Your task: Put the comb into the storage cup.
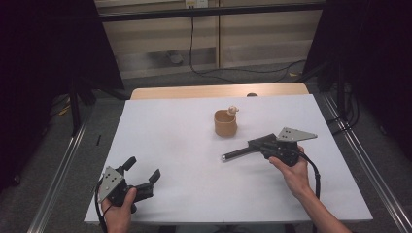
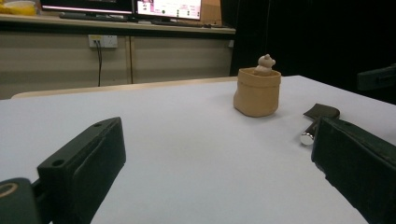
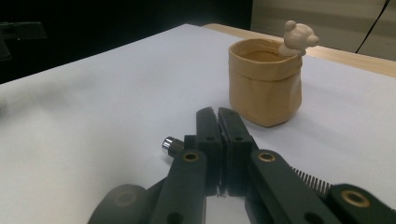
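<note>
High view: right gripper (image 1: 252,147) held a dark pen-like rod with a silver tip (image 1: 232,155), fingers clamped on it, rod levelled over the white worktop (image 1: 184,160) near the tan bear-rimmed cup (image 1: 226,123), probably for insertion. Left gripper (image 1: 144,176) idled at the near corner, fingers apart, holding nothing.

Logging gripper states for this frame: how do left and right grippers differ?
The left gripper has its jaws spread wide with nothing between them; the right gripper has its jaws pressed together on a thin black pen with a silver tip. The left sits near the table's near-left corner, far from the cup; the right lies mid-table, just in front of the cup. Both are black, hand-held, low over the white table.
</note>
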The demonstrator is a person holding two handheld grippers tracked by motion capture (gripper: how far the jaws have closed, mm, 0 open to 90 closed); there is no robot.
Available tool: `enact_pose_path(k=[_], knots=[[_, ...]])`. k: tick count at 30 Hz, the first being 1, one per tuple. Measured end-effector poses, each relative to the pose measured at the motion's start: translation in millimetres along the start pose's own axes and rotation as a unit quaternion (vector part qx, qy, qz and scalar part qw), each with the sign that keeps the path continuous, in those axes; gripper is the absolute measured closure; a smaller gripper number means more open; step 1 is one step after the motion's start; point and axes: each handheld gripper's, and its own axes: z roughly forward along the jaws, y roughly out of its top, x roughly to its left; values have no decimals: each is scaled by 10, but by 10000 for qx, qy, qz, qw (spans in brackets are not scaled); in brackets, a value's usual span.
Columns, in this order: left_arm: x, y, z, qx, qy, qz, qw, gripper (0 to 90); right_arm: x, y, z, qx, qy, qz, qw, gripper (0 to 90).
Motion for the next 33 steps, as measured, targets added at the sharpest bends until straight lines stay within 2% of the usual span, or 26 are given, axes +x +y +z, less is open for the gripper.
enact_pose_path(k=[6,11,13,14,16,17,18,19,21,29,33], knots=[[-7,-6,6,5,0,-16,10000,30,-17,55,85,301,214,42,9993,900],[-3,-5,7,6,2,-20,10000,30,-29,91,199,687,362,31,9970,900],[0,-7,8,18,5,-13,10000,30,-33,106,212,726,393,42,9966,900],[-2,-12,15,38,-6,-6,10000,30,-37,135,236,788,510,29,9956,900],[0,-12,17,55,-9,5,10000,30,-31,145,247,763,592,24,9953,900],[-3,-12,17,66,-17,37,10000,30,-12,164,277,895,687,-19,9936,900],[-3,-12,17,66,-17,37,10000,30,-12,164,277,895,687,-19,9936,900],[-4,-12,17,59,-23,33,10000,30,-1,165,308,1035,766,-24,9917,900],[-3,-10,15,58,-24,45,10000,30,2,164,320,1093,780,-22,9909,900],[-10,-15,18,78,-44,70,9999,31,18,181,463,1548,899,-105,9838,900],[-10,-15,21,69,-68,30,9999,32,49,192,579,1820,1060,-111,9775,900]])
